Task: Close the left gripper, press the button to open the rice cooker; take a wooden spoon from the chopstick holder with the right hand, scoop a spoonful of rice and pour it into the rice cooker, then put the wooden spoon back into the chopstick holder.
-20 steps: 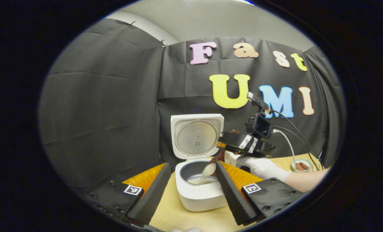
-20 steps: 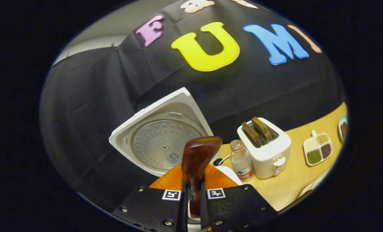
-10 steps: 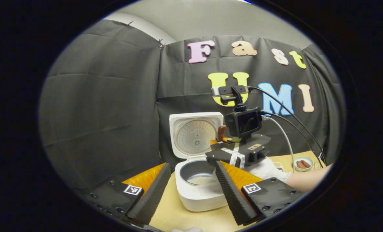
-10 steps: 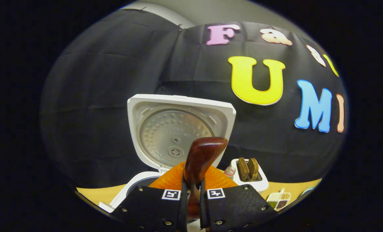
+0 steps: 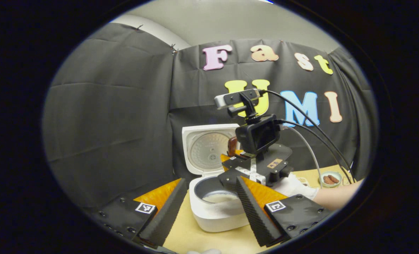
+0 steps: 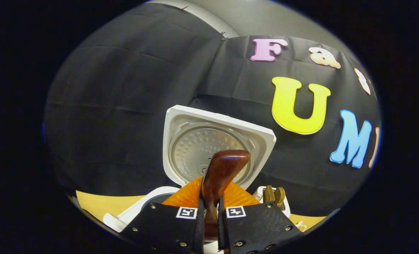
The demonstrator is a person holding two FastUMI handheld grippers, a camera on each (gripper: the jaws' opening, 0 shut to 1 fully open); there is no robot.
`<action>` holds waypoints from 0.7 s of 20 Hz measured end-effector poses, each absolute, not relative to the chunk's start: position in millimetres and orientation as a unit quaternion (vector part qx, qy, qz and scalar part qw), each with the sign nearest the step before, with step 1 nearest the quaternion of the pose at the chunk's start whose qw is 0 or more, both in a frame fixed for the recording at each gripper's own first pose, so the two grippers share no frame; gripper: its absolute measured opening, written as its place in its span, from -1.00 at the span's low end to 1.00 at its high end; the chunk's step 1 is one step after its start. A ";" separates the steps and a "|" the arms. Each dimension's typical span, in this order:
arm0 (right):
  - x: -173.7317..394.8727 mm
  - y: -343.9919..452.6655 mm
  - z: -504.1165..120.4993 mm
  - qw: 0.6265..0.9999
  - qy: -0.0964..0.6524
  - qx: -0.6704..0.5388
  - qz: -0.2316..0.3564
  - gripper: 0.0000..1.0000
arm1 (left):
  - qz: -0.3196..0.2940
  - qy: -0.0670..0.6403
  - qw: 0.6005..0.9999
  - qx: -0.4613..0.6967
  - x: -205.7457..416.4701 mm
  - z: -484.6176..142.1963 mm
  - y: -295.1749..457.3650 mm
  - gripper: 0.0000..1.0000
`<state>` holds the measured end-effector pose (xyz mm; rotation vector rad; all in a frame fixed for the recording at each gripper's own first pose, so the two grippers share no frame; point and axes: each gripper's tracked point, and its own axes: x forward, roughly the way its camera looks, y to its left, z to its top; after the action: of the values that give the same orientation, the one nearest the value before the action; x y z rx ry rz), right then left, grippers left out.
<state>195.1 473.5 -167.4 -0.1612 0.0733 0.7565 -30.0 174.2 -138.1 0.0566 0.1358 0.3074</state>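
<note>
Right claw [image 6: 209,225]: my two fingers are pressed together on the wooden spoon [image 6: 220,173], gripping its handle low down; the bowl stands up in front of me, slightly tilted, and looks empty.
Left claw [image 5: 209,208]: my fingers are spread wide apart and hold nothing; it hangs just in front of the rice cooker [image 5: 216,211].
Rice cooker: it stands on the tabletop [image 5: 209,241] with the lid [image 6: 213,144] raised upright; rice lies in the inner pot, so I judge the pouring done.
What is left: carrying the spoon back to the chopstick holder, which I cannot place from here.
Risk, the lid: the spoon's bowl sits near the raised lid in the right claw's view; a careless swing as I turn away could knock it and drop the lid shut.
Risk, the grip: I hold a narrow, glossy handle, so the spoon could pivot between my fingers and arrive crooked at the holder.
Risk, stray grains: any rice clinging to the bowl could fall on the tabletop as I move.
Risk, the two claws: the right claw [image 5: 246,169] hovers just above my left one, over the pot; moving either hastily could make them collide.
Risk, beyond: a toaster [image 6: 273,195] stands just behind on that side, in my likely path.
</note>
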 end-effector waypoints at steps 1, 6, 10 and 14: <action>191.5 467.7 -166.1 0.927 0.067 -0.026 0.367 -0.69 | 0.151 0.064 0.986 0.028 -30.7 -135.6 171.4 0.99; 205.0 426.0 -156.3 0.886 0.202 0.248 0.335 -0.70 | 0.139 0.055 0.988 0.028 -28.2 -127.2 154.6 0.99; 220.1 352.3 -139.4 0.882 0.191 0.315 0.293 -0.70 | 0.109 0.046 0.992 0.036 -21.5 -118.5 117.2 0.99; 233.6 262.3 -131.2 0.898 0.168 0.333 0.233 -0.69 | 0.073 0.033 0.996 0.030 -16.8 -108.4 68.7 0.99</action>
<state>233.6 262.3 -131.2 0.6899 0.3479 0.4819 -16.8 68.7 -108.4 0.0602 0.0651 0.1455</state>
